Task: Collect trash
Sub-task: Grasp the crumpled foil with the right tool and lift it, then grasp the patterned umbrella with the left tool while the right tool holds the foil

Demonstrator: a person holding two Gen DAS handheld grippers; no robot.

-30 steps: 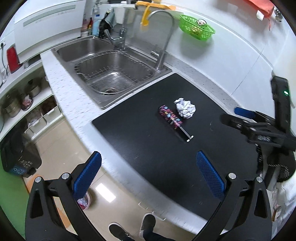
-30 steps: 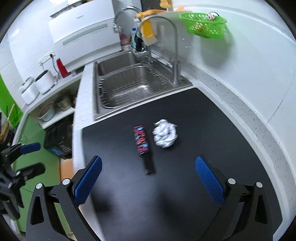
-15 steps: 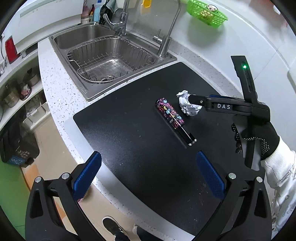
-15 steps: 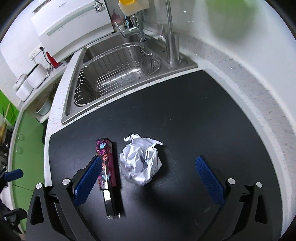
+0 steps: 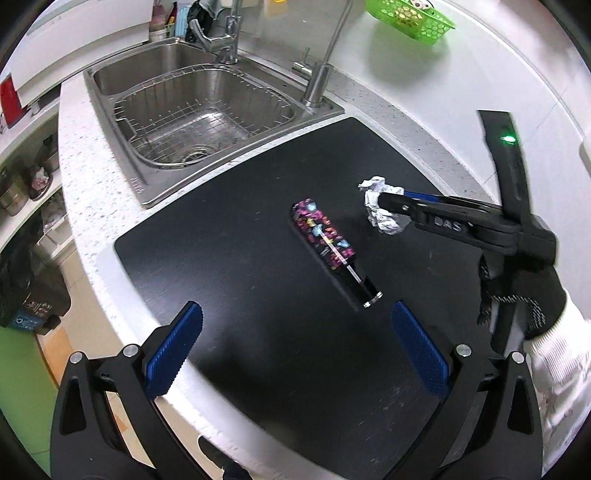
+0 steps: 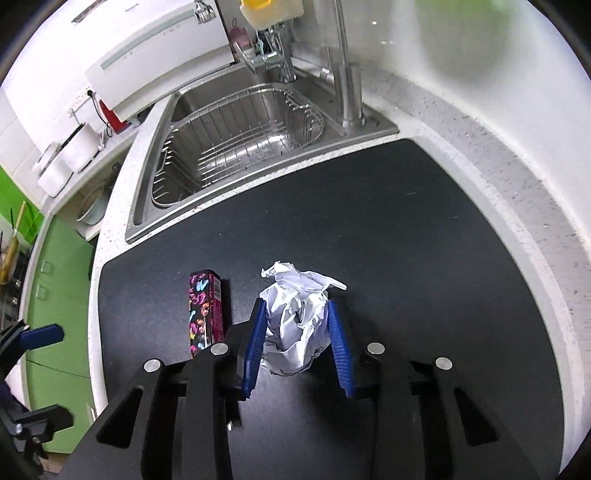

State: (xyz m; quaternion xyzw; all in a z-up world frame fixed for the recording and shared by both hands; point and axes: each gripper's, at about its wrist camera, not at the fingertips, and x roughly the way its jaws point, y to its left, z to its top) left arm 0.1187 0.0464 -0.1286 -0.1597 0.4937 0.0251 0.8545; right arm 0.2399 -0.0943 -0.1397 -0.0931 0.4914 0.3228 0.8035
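Closing on the crumpled paper ball, the right gripper has its blue pads on either side of the wad, the paper filling the gap between them and touching both. Seen from the left wrist, the same tongs reach in from the right and carry the raised letters "DAS" on the near finger, with a green light glowing on the upright black part above them; a black glove with white dots and a white sleeve hold the handle. The left gripper hangs over the near edge of the black mat with its jaws spread wide and nothing between them.

The paper ball sits on the mat towards its far right part. Just beside it, to its left and apart from it, lies a long dark box with a pink and blue pattern; any lettering on it is too small to read. Beyond the mat, the speckled white counter holds a steel sink with a wire rack inside and a tap at its corner. A green basket hangs on the white wall behind
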